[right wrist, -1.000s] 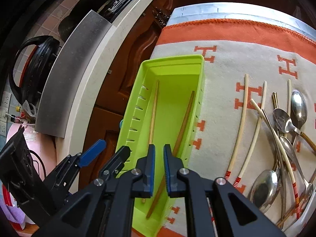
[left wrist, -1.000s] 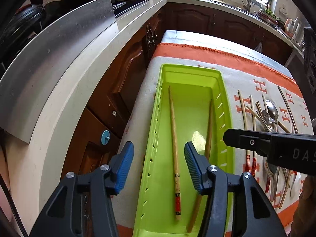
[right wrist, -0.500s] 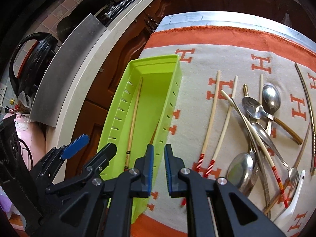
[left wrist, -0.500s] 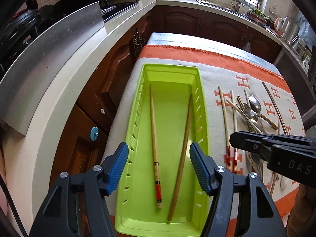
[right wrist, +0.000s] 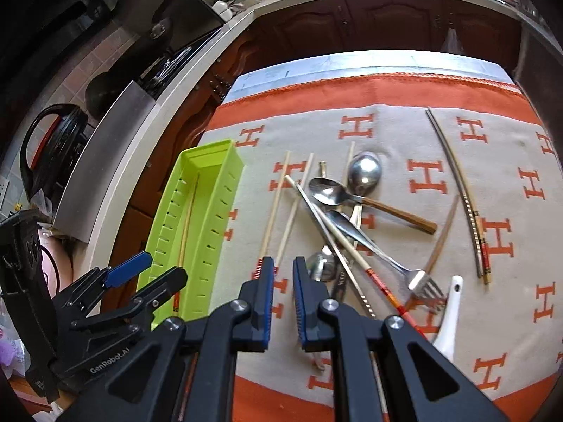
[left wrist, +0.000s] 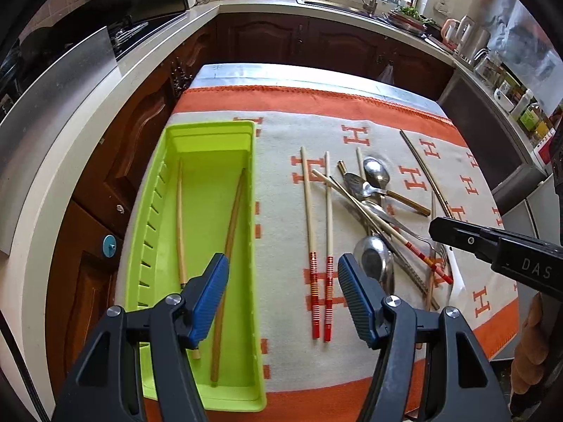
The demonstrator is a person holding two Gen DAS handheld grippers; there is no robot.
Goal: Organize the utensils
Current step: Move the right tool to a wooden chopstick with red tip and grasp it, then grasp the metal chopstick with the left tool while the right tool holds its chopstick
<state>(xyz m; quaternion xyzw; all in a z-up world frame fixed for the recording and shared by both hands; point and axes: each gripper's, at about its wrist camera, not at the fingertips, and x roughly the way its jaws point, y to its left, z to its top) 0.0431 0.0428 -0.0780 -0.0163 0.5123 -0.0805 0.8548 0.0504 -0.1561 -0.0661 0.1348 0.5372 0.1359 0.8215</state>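
Observation:
A lime-green tray (left wrist: 207, 133) lies at the cloth's left edge with two wooden chopsticks (left wrist: 180, 225) (left wrist: 232, 232) inside. My left gripper (left wrist: 283, 281) hangs open above the tray's right wall and the cloth, holding nothing. Just right of it lie two pale chopsticks with red banded ends (left wrist: 309, 218). Further right is a heap of steel spoons (left wrist: 376, 172), a fork (right wrist: 418, 281), more chopsticks and a white ceramic spoon (right wrist: 448, 316). My right gripper (right wrist: 283, 270) is shut and empty, above the pale pair's red ends. A long metal chopstick (right wrist: 454, 190) lies apart on the right.
The beige cloth with its orange border (left wrist: 352, 105) covers a small table. A white countertop (left wrist: 140, 70) and dark wooden cabinets (left wrist: 116, 161) run close along the left and back. A person's hand (left wrist: 531, 351) shows at the right edge.
Both grippers have swung right, from over the green tray toward the loose utensils on the cloth. The left jaws stand a little wider than before. The right jaws stay shut.

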